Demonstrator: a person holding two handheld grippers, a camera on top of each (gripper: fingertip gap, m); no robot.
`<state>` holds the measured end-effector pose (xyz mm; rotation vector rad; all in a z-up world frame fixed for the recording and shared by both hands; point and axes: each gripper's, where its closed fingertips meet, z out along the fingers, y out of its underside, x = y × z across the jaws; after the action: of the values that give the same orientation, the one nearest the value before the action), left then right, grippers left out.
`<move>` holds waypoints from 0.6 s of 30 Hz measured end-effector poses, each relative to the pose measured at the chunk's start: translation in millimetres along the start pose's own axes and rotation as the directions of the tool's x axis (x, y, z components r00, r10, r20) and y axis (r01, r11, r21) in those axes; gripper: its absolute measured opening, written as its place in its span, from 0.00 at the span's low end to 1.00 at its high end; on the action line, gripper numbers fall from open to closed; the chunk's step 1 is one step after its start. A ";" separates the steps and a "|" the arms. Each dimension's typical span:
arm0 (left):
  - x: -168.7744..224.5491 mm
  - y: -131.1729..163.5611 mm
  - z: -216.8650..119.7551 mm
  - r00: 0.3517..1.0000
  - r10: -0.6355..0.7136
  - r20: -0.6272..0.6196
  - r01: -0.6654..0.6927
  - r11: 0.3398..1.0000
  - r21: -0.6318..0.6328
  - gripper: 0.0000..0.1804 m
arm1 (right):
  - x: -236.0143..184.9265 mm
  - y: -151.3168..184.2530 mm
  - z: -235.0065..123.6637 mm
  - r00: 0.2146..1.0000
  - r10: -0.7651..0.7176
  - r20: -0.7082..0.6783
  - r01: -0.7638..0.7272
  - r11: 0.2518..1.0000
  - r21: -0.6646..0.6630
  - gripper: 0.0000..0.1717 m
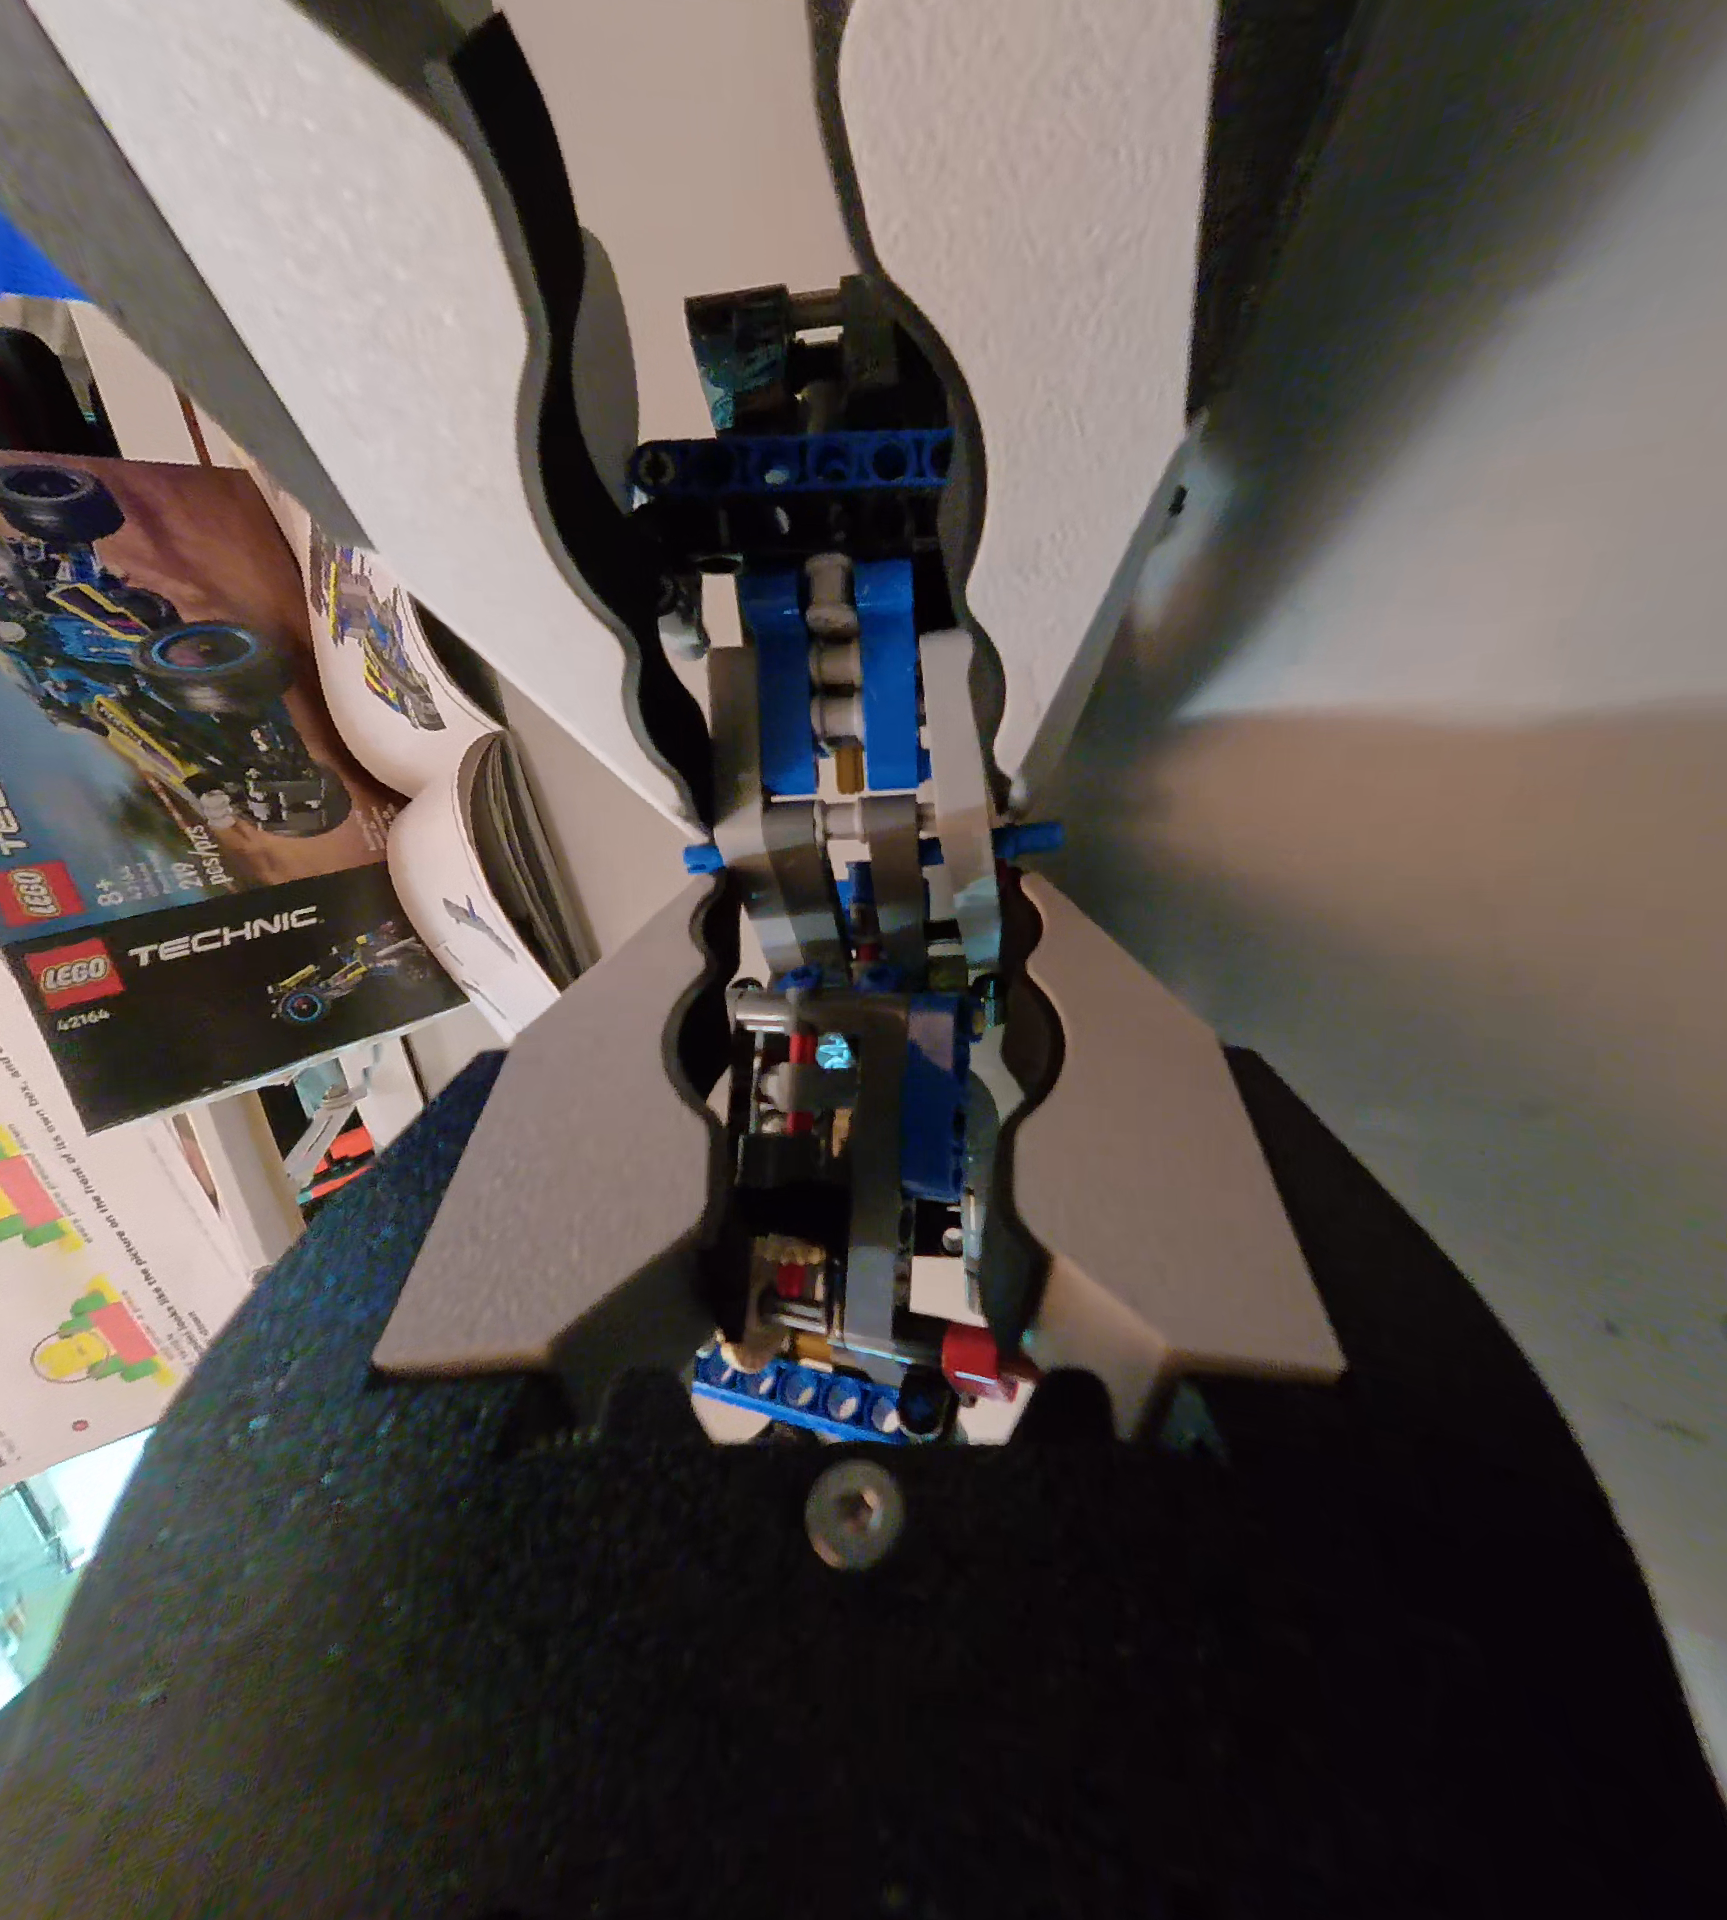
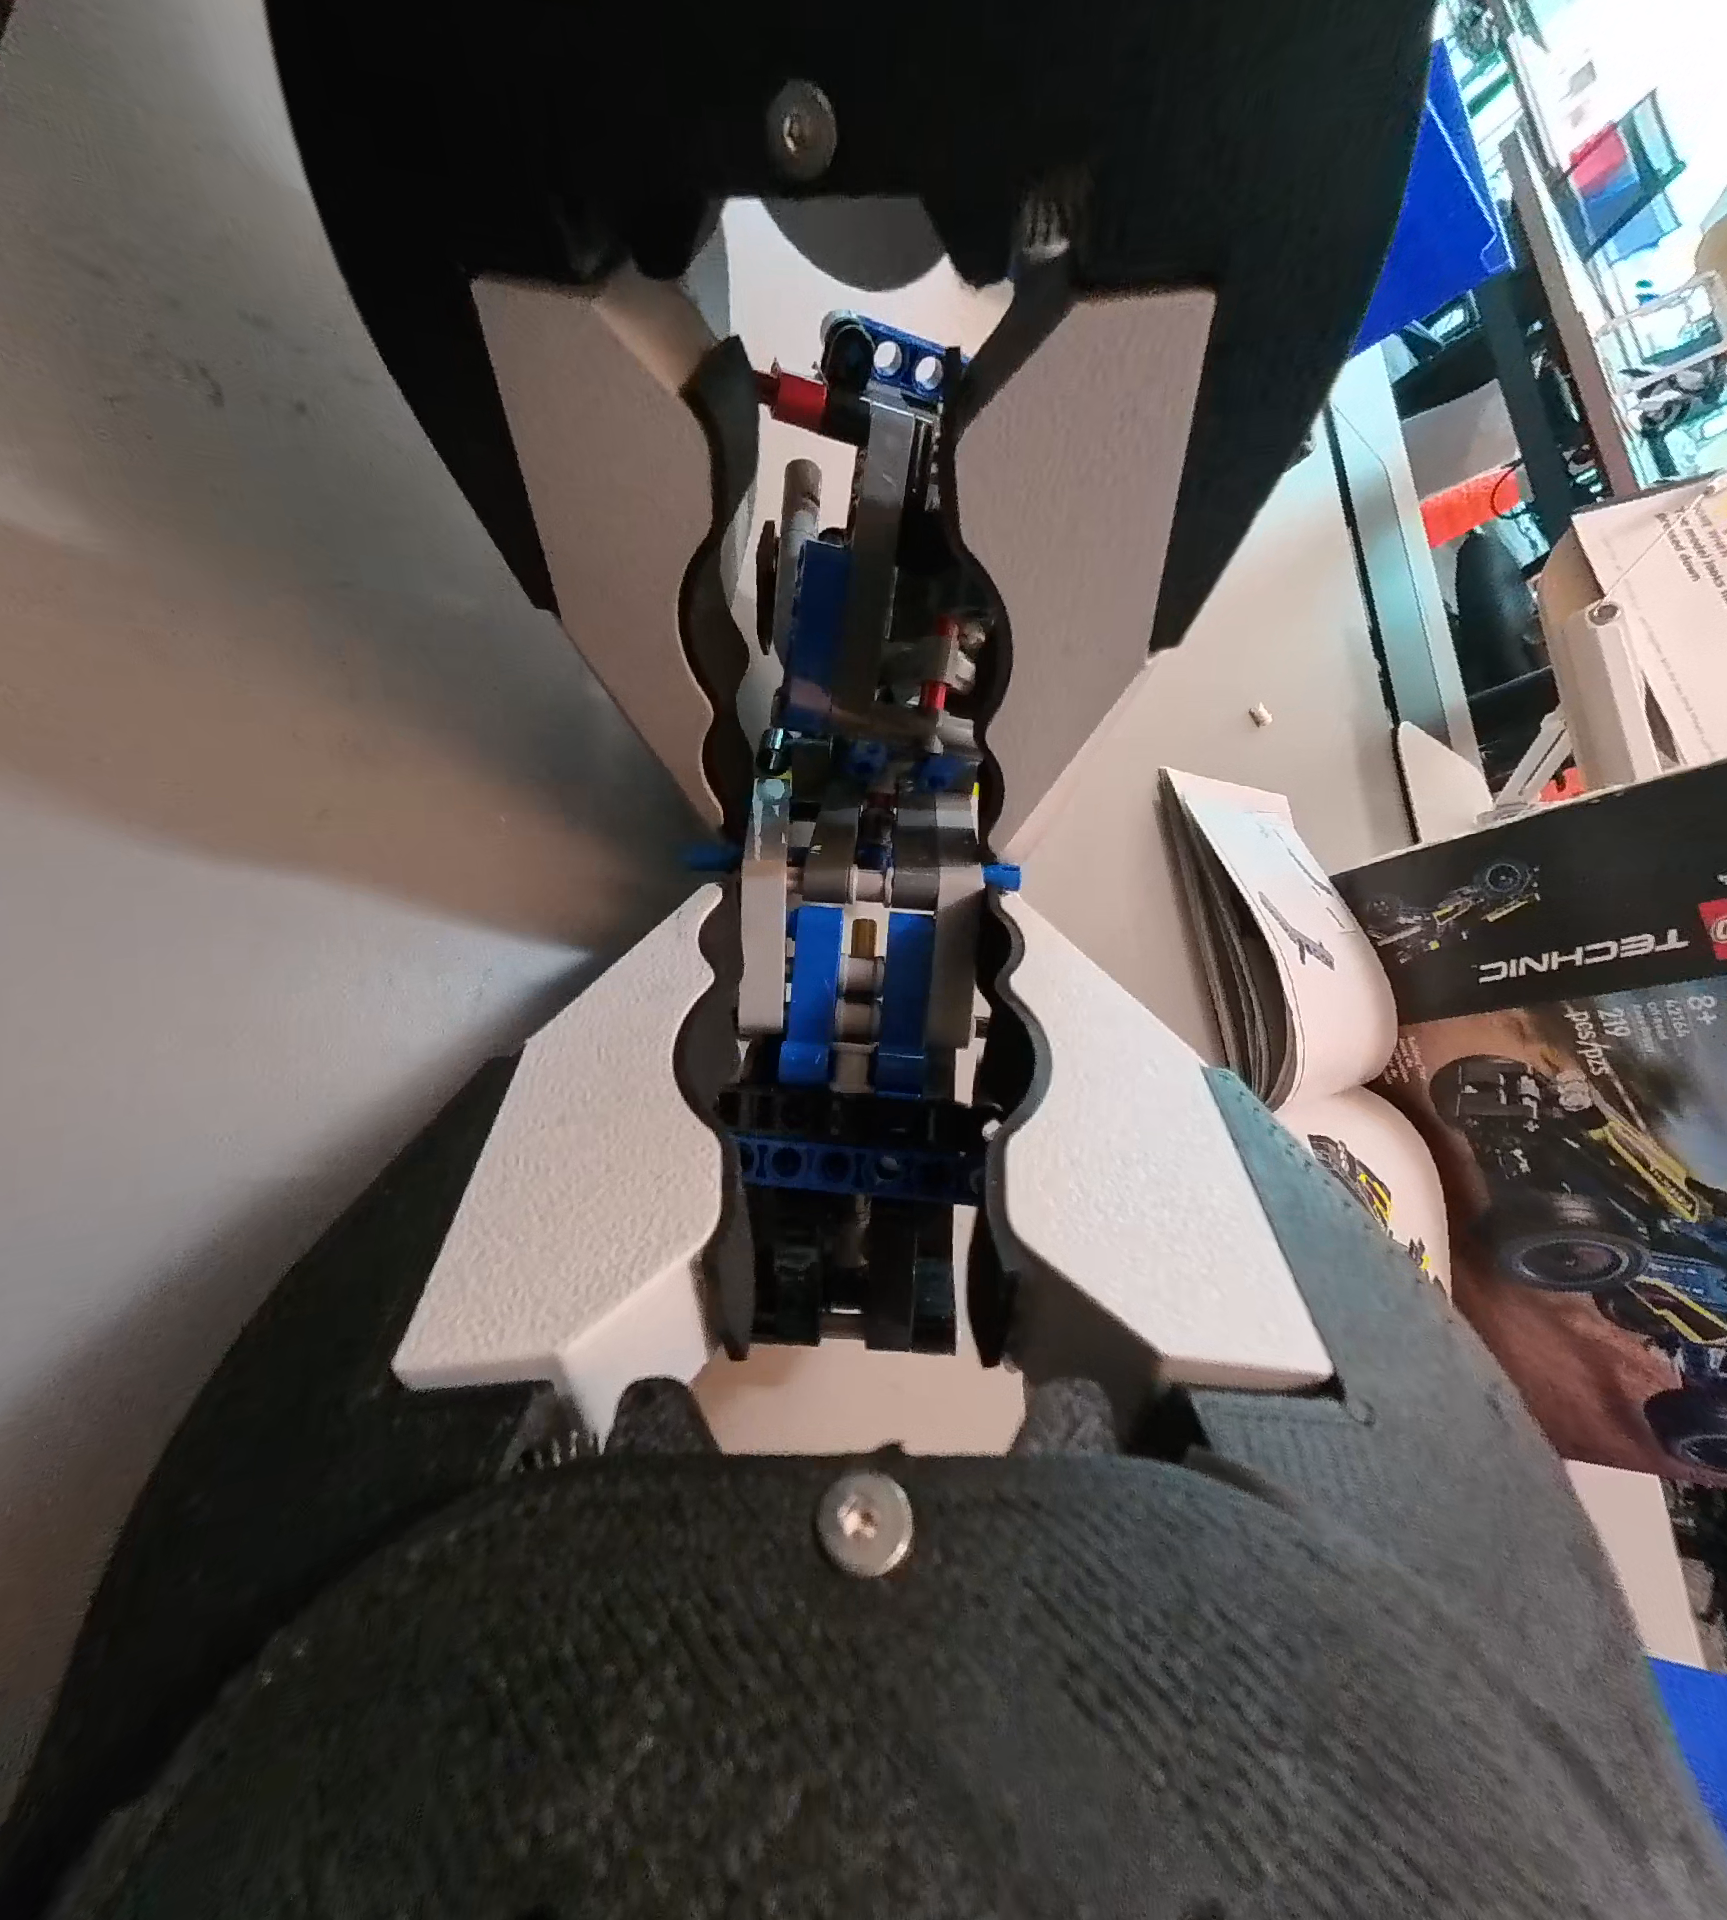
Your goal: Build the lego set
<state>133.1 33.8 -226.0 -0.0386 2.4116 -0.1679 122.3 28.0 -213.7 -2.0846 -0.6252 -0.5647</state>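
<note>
The left hand-held gripper (image 1: 859, 862) and the right hand-held gripper (image 2: 859, 883) face each other tip to tip, and each is closed on one end of the same blue, grey and black brick-built vehicle frame (image 1: 838, 727), wavy dark pads pressed against its two sides. The frame is held up in the air between them, with small blue pins (image 1: 703, 857) sticking out sideways where the fingertips meet. Beside it on the white desk (image 2: 1202, 727) lie an open instruction booklet (image 2: 1274, 935) and the set's box (image 2: 1617, 1143).
</note>
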 end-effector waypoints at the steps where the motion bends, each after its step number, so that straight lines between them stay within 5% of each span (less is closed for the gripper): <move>1: 0.2 -0.3 -0.1 1.000 0.001 0.004 -0.001 1.000 0.004 0.26 | -0.3 -0.1 -0.1 1.000 -0.005 -0.001 0.005 1.000 -0.004 0.25; 18: -3.0 0.7 1.2 1.000 0.011 0.020 -0.011 1.000 0.022 0.26 | 3.4 2.7 1.4 1.000 0.015 -0.003 -0.015 0.999 -0.029 0.25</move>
<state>136.1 34.6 -225.0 -0.0165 2.3890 -0.1880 126.8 28.6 -214.1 -2.1136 -0.6026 -0.5713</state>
